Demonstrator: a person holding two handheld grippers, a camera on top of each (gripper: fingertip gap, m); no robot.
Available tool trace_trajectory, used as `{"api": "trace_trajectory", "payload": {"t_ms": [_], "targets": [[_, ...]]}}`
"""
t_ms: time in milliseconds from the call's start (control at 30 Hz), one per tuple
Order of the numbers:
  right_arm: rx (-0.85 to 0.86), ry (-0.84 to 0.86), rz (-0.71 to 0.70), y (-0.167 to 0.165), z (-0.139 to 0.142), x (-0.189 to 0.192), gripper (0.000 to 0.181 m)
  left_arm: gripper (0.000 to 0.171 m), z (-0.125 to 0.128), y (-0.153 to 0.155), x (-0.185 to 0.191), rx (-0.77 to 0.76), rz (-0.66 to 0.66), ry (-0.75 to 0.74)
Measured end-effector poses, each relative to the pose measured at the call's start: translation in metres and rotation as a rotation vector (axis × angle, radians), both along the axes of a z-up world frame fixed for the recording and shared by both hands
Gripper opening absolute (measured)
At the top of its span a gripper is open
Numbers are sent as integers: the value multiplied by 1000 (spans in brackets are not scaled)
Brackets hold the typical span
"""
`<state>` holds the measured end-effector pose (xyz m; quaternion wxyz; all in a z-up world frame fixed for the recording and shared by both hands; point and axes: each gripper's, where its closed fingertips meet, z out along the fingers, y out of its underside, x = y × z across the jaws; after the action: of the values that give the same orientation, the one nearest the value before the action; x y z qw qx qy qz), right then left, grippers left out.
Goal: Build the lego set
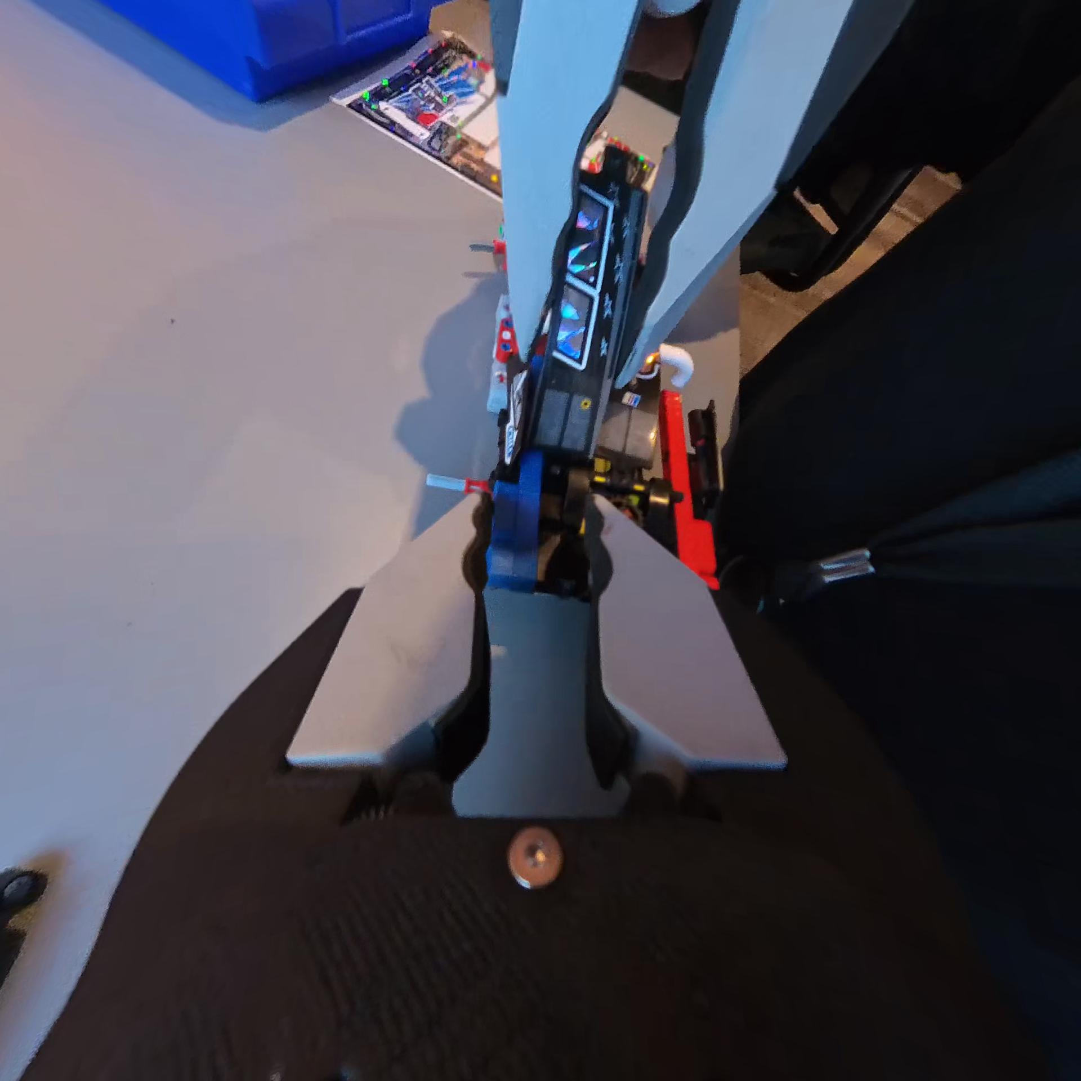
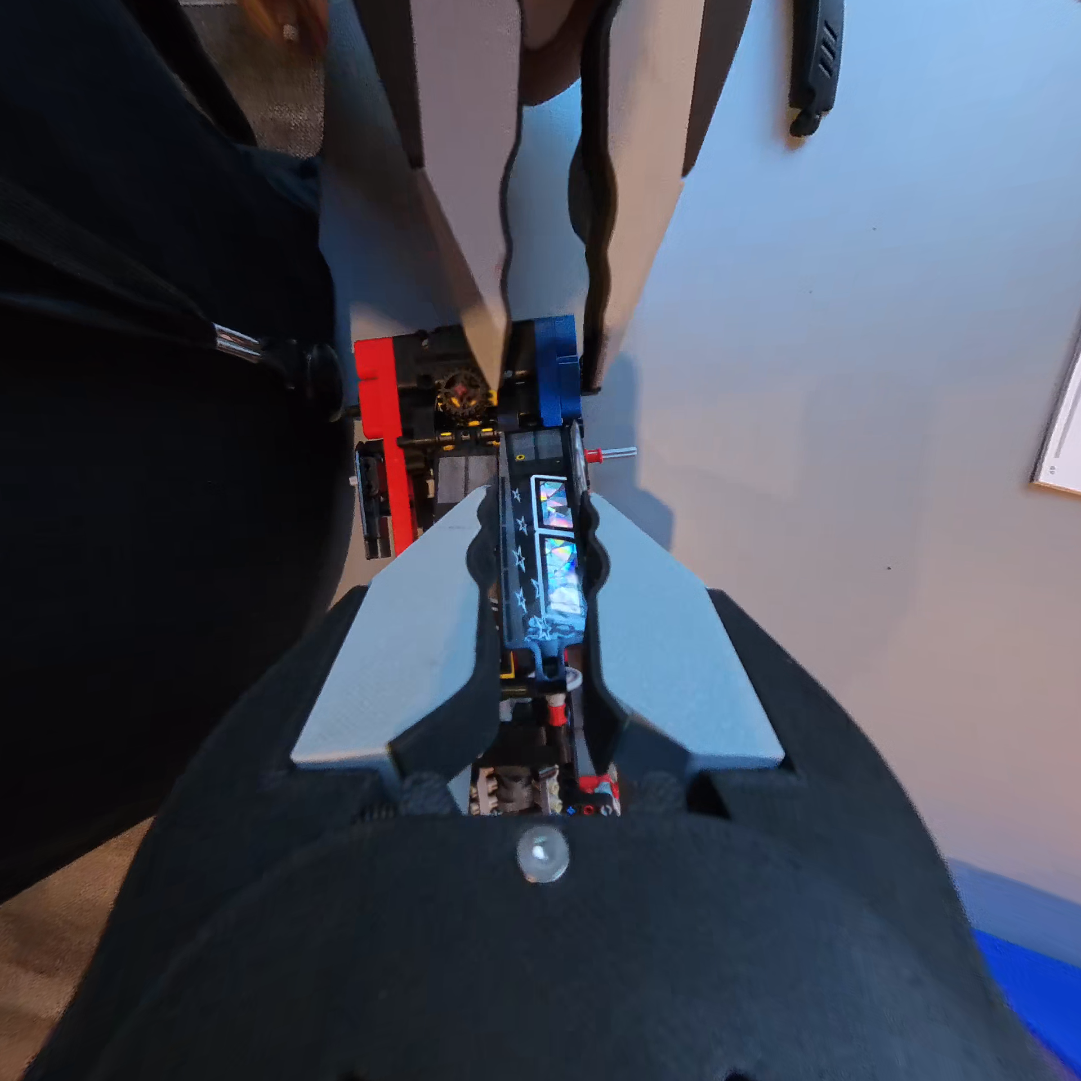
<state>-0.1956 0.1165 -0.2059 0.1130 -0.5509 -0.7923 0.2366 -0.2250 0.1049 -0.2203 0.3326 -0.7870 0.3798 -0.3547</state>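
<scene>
A lego model lies on the white table (image 1: 205, 351) and is held from both ends. Its long black panel (image 1: 585, 304) bears stars and shiny stickers. It has a blue block (image 1: 515, 526) at one end and a red beam (image 1: 678, 468) alongside. My left gripper (image 1: 535, 520) is shut on the blue block end. My right gripper (image 1: 576, 362) comes in from the far side, shut on the black panel. In the right wrist view my right gripper (image 2: 535, 503) clamps the panel (image 2: 544, 544), and the left gripper (image 2: 544, 383) clamps the blue block (image 2: 556, 368).
A blue bin (image 1: 263, 41) and an instruction booklet (image 1: 427, 99) lie at the far left. A person in dark clothing (image 1: 936, 409) sits close at the table edge beside the model. A black strap-like part (image 2: 813, 70) and a white sheet (image 2: 1061, 433) lie on the table. My right fingertips sit around 4 cm from my left ones.
</scene>
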Motion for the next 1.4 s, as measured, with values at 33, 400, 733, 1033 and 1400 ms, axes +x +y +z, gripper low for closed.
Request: {"api": "trace_trajectory", "payload": {"t_ms": [33,400,733,1033,1400], "targets": [[3,7,4,-1,0,0,24,27,-1,-1,0,-1,-9,14],[70,110,-21,-6,2,2,24,6,-1,-16,19,-37,-174,7],[192,183,-50,-8,5,2,24,2,-3,-15,21,-45,-205,20],[202,226,-83,-2,7,0,24,2,-3,-11,22,-9,-205,40],[399,215,203,-2,9,-1,23,2,-3,-9,22,8,-201,50]]}}
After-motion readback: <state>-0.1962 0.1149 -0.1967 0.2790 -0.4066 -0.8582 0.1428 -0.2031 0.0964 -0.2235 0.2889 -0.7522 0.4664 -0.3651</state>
